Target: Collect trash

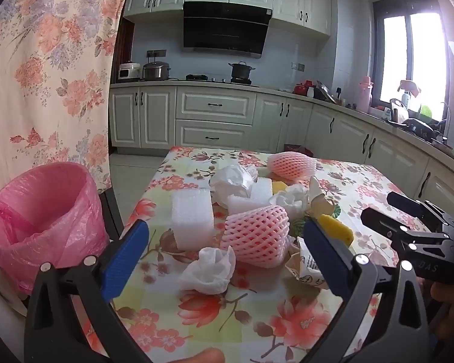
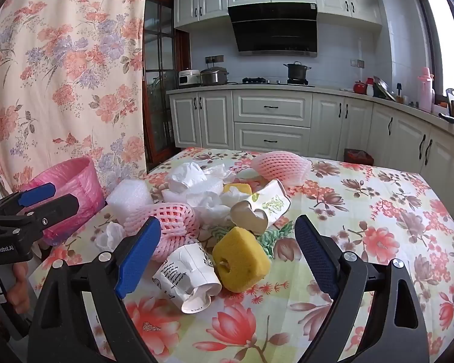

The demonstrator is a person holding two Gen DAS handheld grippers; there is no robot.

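Kitchen cabinets stand behind a floral tabletop (image 2: 363, 211) piled with trash. Both tools, left tool (image 1: 227, 248) and right tool (image 2: 227, 248), gape fully wide and hold nothing. Ahead of the left lie a crumpled tissue (image 1: 208, 269) and pink foam net (image 1: 257, 236); ahead of the right, a crushed paper cup (image 2: 187, 278) touching a yellow sponge (image 2: 242, 260). Closing there could pinch both, or nudge light pieces off the edge. The pink-lined bin (image 1: 42, 211) sits beside the tabletop's left edge.

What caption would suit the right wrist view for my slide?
Open right claw poised over a yellow sponge and crushed paper cup on a floral tablecloth strewn with trash.
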